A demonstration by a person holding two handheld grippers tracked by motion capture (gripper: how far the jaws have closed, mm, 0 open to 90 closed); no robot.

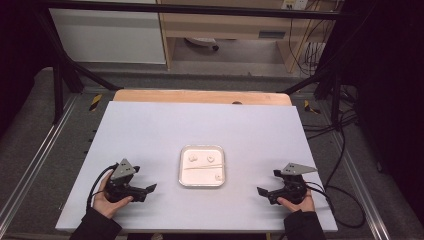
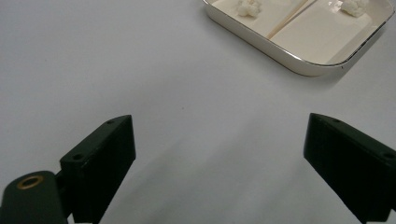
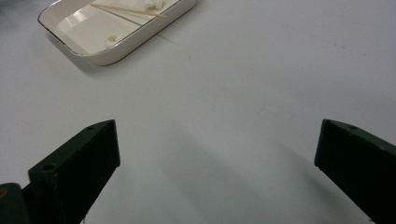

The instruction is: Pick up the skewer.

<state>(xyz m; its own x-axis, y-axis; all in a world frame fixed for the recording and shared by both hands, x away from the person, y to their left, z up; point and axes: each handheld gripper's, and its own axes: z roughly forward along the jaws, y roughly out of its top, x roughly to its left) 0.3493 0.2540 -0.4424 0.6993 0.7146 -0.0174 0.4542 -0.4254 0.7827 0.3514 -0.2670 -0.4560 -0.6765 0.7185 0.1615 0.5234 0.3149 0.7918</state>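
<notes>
scene: white tray [image 1: 202,184] mid-table, skewer [image 1: 205,167] across it among three white lumps | left gripper [image 1: 150,188] and right gripper [image 1: 261,191]: both wide open, empty, flanking the tray | step: we should approach low, pinching the skewer near one end.

Dark sleeves are worn on both forearms, cuffs ending right at the wrists. Each hand is wrapped around a chunky black gripper, the left gripper [image 1: 142,189] and the right gripper [image 1: 265,192], and each is topped by a grey three-cornered plate dotted with small holes. A black cable is looped off the back of each. Close up, the jaws are seen as matte black blocks with small screw holes, plus a brass-coloured ring on the left one.
</notes>
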